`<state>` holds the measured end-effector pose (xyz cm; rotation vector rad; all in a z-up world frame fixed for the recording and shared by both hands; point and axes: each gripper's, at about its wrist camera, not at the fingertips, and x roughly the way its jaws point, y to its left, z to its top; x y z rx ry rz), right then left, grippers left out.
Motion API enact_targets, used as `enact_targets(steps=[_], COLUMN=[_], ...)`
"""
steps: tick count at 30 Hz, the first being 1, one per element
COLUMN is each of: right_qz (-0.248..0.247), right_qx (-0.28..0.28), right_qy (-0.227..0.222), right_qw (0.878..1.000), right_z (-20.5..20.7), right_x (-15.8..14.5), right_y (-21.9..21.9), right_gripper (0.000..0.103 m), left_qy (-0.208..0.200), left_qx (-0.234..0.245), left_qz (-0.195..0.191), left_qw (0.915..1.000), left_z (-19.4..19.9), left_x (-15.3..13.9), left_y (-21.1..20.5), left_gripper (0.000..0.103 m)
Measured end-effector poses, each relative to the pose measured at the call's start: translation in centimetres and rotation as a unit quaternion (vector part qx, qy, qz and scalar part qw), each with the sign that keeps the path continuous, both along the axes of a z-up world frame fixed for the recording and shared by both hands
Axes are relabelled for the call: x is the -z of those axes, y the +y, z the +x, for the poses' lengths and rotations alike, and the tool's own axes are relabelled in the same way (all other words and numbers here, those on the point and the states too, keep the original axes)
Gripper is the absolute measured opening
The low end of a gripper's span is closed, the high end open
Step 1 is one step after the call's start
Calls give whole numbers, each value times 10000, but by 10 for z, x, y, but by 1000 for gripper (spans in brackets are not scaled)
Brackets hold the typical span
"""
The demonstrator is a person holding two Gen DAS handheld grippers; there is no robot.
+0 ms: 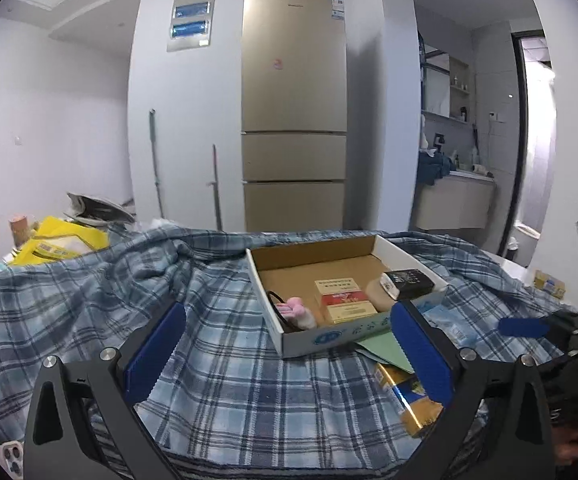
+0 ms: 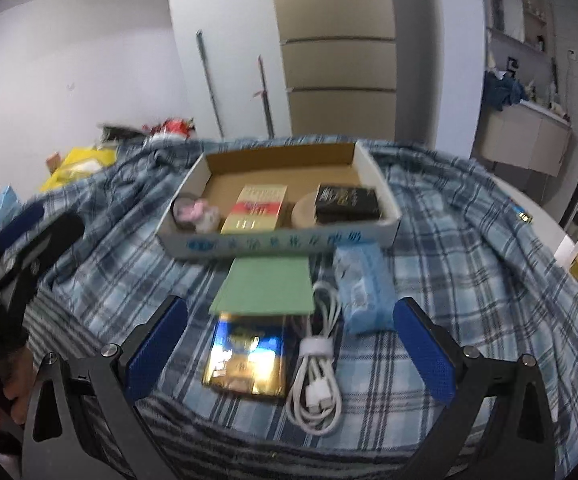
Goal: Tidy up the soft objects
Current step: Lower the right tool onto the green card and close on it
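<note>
Plaid blanket (image 2: 469, 248) covers the whole worktop, bunched in folds at the back left. It is the biggest soft thing here, and everything else sits on it.

Cardboard box (image 2: 373, 168) sits mid-blanket, open top, long side toward the cameras. Reads as the collection bin. Inside, left to right: pink plush thing (image 2: 201, 212) with a black loop around it, red-and-yellow carton (image 2: 255, 210), round beige tape roll (image 2: 303, 212) with a black box (image 2: 347, 202) leaning over it.

Outside the box, just in front of its near wall: green folder (image 2: 267, 288) with its far edge against the box, blue tissue pack (image 2: 363, 288) to its right, gold packet (image 2: 245, 360) partly under the folder's near edge, coiled white cable (image 2: 317, 360) between packet and tissue pack. Lined up in reach of the right hand, so probably queued for sorting.

Tissue pack is the likeliest soft item left out. Cable and the rest look rigid or non-soft.

Right tongs (image 2: 291, 344): spread wide, holding nothing, hovering above the packet and cable. Frame is motion-blurred.

Left tongs (image 1: 289, 356): spread wide, holding nothing, over bare blanket left of the box, aimed at the box's near left corner.

Judgement: no grasp underway. Right side is better placed for the tissue pack.

Clutter at far left (yellow bags (image 1: 59, 242)) is well apart from the work.
</note>
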<state>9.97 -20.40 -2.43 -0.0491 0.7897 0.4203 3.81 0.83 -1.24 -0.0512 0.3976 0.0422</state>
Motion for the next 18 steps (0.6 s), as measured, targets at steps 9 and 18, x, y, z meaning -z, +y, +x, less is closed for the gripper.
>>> enact_targets(steps=[9,18], right_qz=[-306,-138], right_qx=[-339,-155], right_qy=[287,890], right_qw=[9985,9958], right_z=[18,46], right_x=[4,34], right_y=[33,36], right_gripper=[91,85], left_qy=[197,225], left_qx=[-70,12], left_qz=[-526,-452], left_qw=[9984,9987], left_z=[5,5], left_x=[0,1], left_y=[23,19], left_gripper=[103,103])
